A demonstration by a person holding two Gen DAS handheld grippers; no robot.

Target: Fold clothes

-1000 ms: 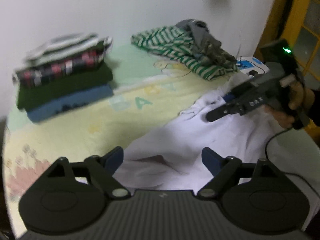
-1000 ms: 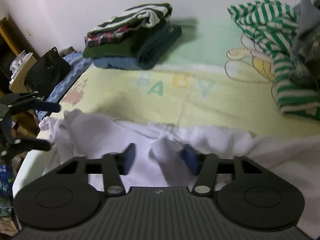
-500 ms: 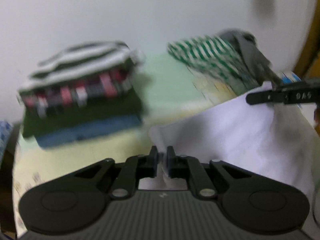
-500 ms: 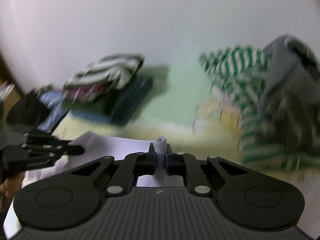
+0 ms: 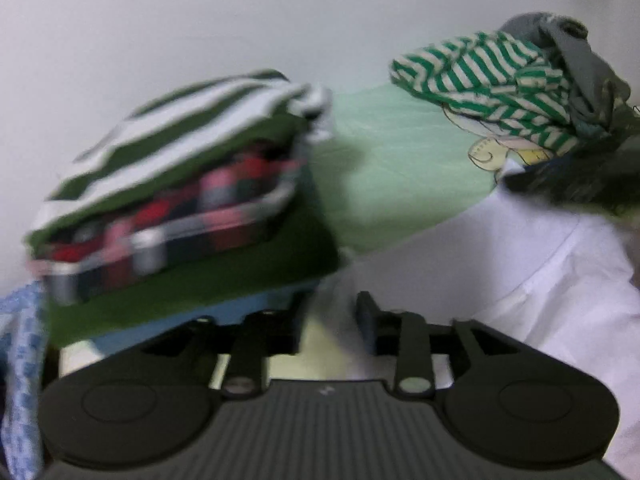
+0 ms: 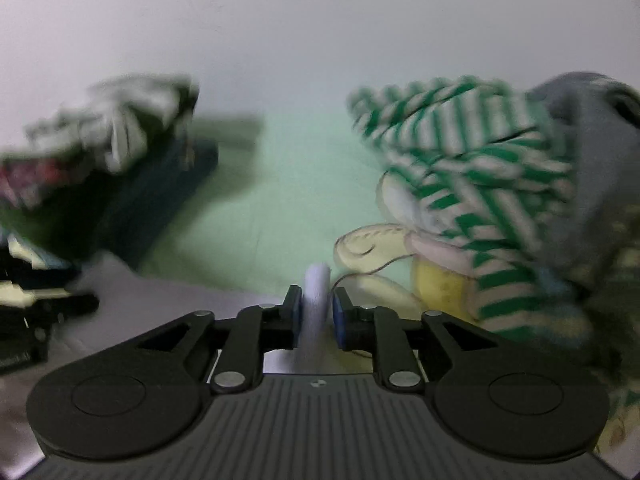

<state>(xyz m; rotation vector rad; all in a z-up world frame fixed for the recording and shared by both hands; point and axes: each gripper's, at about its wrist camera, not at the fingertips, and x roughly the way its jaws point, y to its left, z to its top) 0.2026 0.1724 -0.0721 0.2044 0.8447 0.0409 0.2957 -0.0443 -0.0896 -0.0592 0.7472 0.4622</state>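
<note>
A white garment [image 5: 520, 280] lies spread on the bed, its near edge reaching between the fingers of my left gripper [image 5: 332, 320]. Those fingers stand apart in a blurred view, and the cloth looks loose between them. My right gripper [image 6: 316, 312] is shut on a rolled fold of the same white garment [image 6: 316, 292]. In the left wrist view the right gripper [image 5: 560, 176] shows as a dark blur over the cloth's far right corner. The left gripper [image 6: 40, 312] appears at the left edge of the right wrist view.
A folded stack of clothes [image 5: 180, 200] sits close ahead on the left, beside the white wall. A green-striped garment [image 5: 492, 76] and a grey one [image 5: 576, 52] are heaped at the back right. Pale green bed sheet [image 5: 392, 152] lies between them.
Both grippers have carried the white garment's edge forward toward the wall and the folded stack. The left gripper's fingers, shut on the cloth half a second ago, have parted.
</note>
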